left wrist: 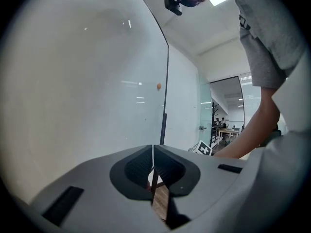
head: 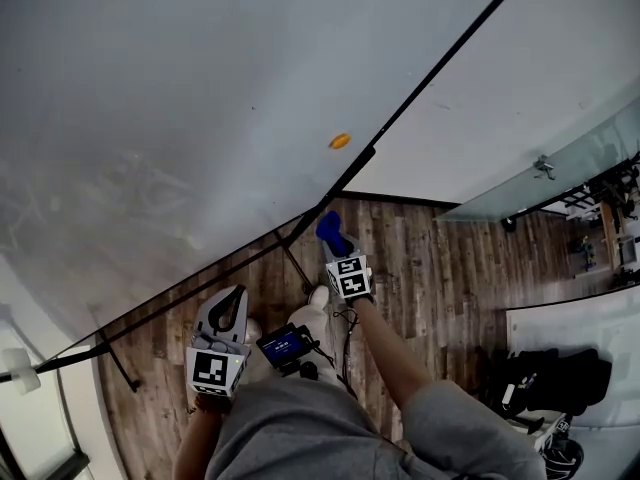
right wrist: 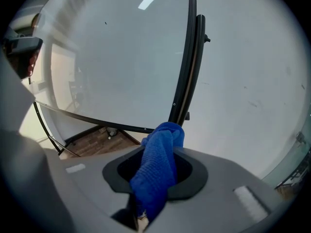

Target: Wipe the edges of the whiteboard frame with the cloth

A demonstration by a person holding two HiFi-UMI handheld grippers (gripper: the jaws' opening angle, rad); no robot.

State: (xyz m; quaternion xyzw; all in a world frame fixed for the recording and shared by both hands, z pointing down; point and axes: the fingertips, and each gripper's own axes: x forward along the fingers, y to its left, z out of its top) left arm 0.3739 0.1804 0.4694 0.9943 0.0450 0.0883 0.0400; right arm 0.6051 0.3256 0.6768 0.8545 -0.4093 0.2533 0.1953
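Observation:
The whiteboard [head: 150, 118] fills the upper left of the head view; its black frame [head: 420, 78] runs diagonally down to the left. My right gripper [head: 336, 244] is shut on a blue cloth [head: 329, 229], whose bunched end sits right by the frame's lower corner. In the right gripper view the blue cloth [right wrist: 159, 166] sticks up out of the right gripper [right wrist: 160, 147], just short of the black frame [right wrist: 187, 76]. My left gripper [head: 233, 304] hangs lower left, below the board's bottom edge, shut and empty. In its own view the left gripper [left wrist: 153, 153] faces the frame's side edge [left wrist: 167, 81].
An orange magnet [head: 340, 141] sticks to the board near the frame. The board's black stand legs [head: 120, 363] reach down to the wood floor [head: 440, 268]. A white wall [head: 540, 78] and a glass partition [head: 560, 173] lie to the right, with black bags [head: 555, 378] on the floor.

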